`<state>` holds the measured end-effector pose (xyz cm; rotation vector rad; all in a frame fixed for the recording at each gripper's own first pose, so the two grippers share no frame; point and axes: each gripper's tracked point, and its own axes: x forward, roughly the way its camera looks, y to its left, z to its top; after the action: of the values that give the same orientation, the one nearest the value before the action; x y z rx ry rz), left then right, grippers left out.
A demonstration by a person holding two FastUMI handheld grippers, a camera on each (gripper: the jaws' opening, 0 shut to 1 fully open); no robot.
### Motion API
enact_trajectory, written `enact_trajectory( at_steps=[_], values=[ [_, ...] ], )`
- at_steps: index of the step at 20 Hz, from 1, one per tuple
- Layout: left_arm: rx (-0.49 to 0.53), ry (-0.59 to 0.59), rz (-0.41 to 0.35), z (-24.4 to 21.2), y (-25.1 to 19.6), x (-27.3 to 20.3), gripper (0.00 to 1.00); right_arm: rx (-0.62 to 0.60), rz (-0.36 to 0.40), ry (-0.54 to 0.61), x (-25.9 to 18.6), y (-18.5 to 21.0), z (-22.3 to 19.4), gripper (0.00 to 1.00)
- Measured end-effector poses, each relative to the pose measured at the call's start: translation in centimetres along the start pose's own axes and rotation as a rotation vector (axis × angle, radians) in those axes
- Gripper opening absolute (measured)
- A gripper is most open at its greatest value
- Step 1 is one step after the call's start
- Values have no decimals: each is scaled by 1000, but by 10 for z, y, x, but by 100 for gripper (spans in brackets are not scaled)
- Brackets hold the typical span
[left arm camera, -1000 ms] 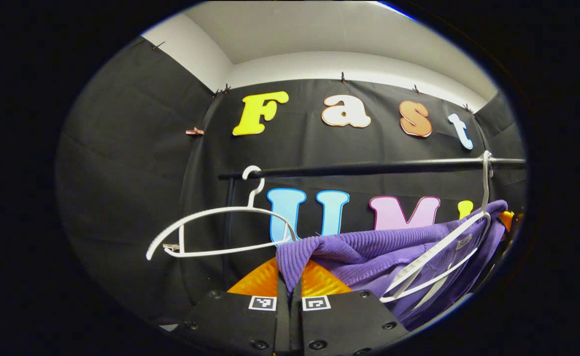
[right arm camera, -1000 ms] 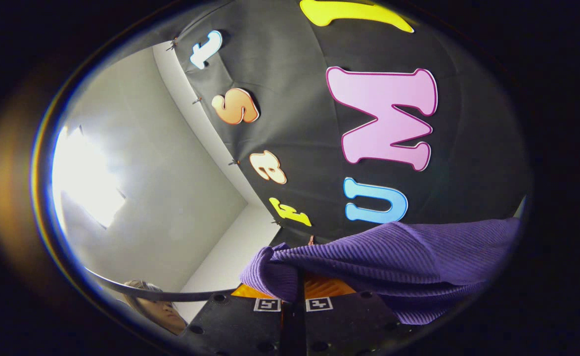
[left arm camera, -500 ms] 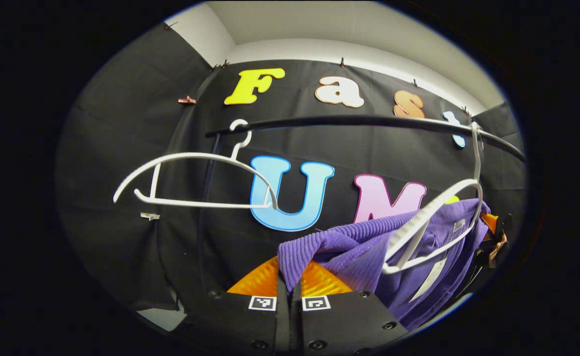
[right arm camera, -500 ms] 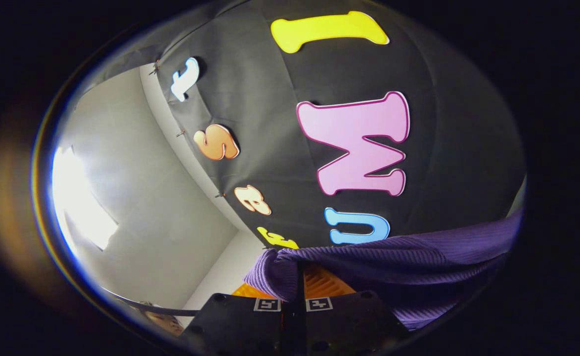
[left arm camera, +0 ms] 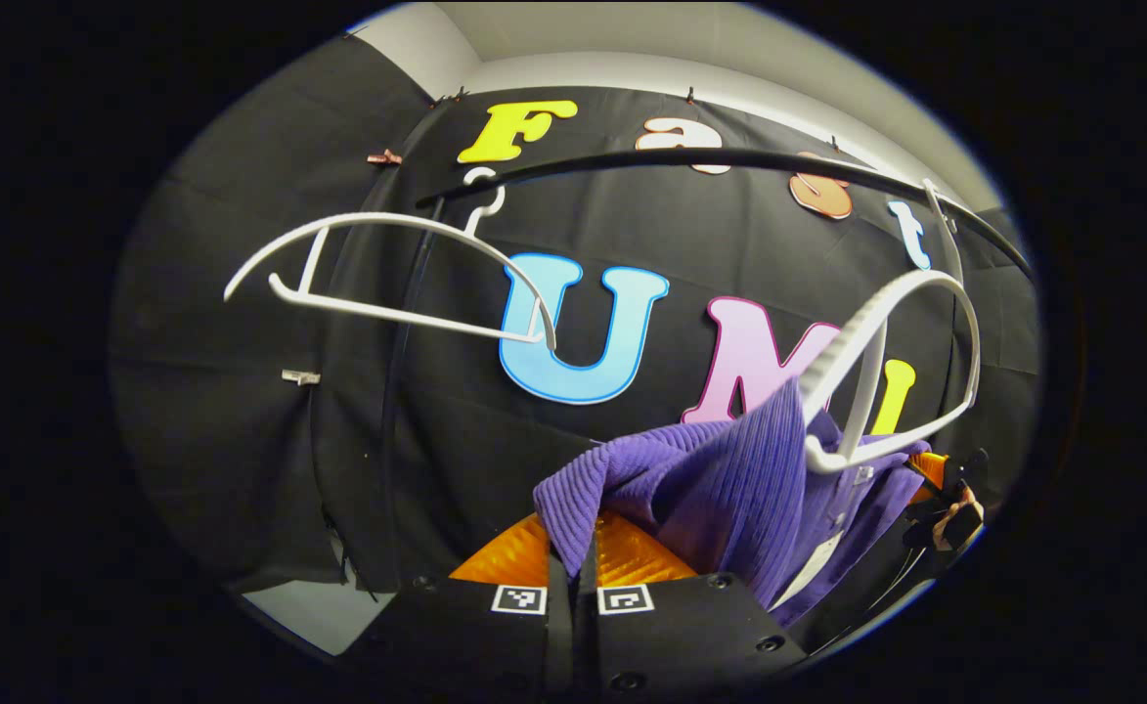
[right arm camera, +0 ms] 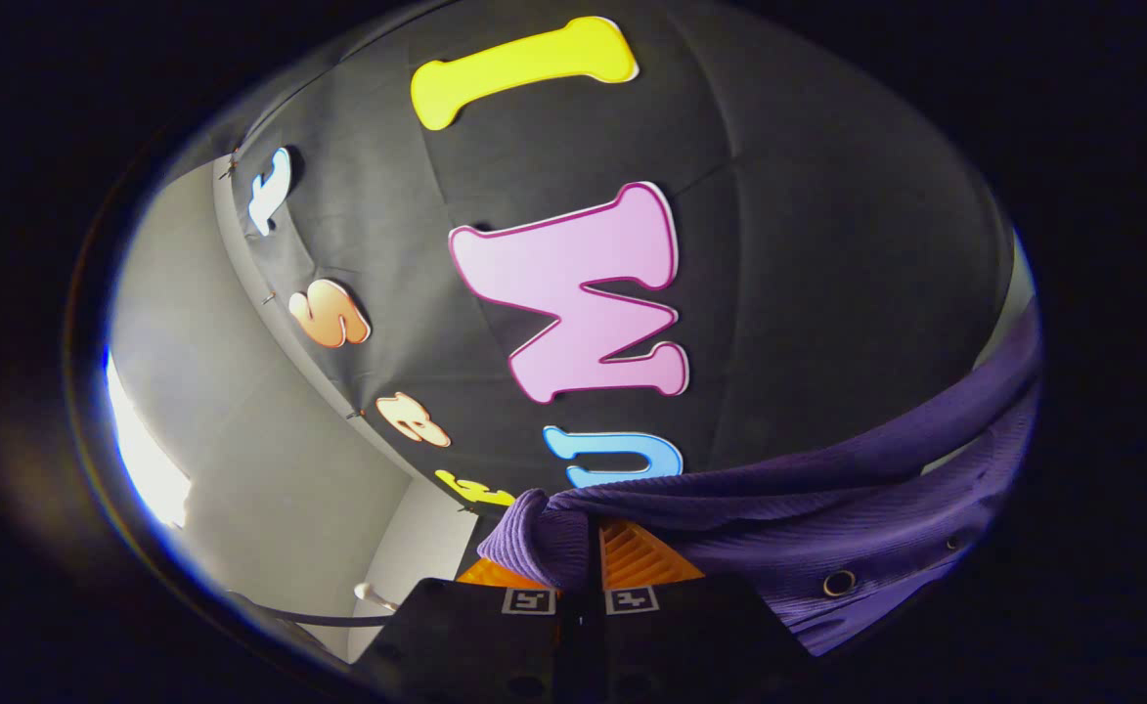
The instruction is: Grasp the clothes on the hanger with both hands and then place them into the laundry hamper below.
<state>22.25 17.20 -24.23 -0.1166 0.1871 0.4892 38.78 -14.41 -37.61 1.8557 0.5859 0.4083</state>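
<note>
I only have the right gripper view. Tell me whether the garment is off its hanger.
Observer: Not fully. In the left gripper view the purple garment still drapes against the lower end of the white hanger.
Operator: Report where that hanger hangs.
Observer: Its hook is on the black rail, and the hanger is tilted.
Operator: Say what else is on the rail.
Observer: An empty hanger, farther along.
Operator: Confirm the left grip.
Observer: The left hand-held gripper is shut on a bunched fold of the garment.
</note>
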Motion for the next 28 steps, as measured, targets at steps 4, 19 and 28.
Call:
enact_trajectory(
  at_steps=[4, 19, 28],
  values=[
    [-37, 62, 36, -49, 1, -3, 5, -38, -115, 32, -10, -56, -24, 4],
    [42, 438, -147, -215, -93, -17, 5, -230, -502, 437, -31, -201, -235, 4],
    [21, 221, -304, -102, -148, -34, 5, -203, -335, 312, -51, -96, -219, 4]
  ],
)
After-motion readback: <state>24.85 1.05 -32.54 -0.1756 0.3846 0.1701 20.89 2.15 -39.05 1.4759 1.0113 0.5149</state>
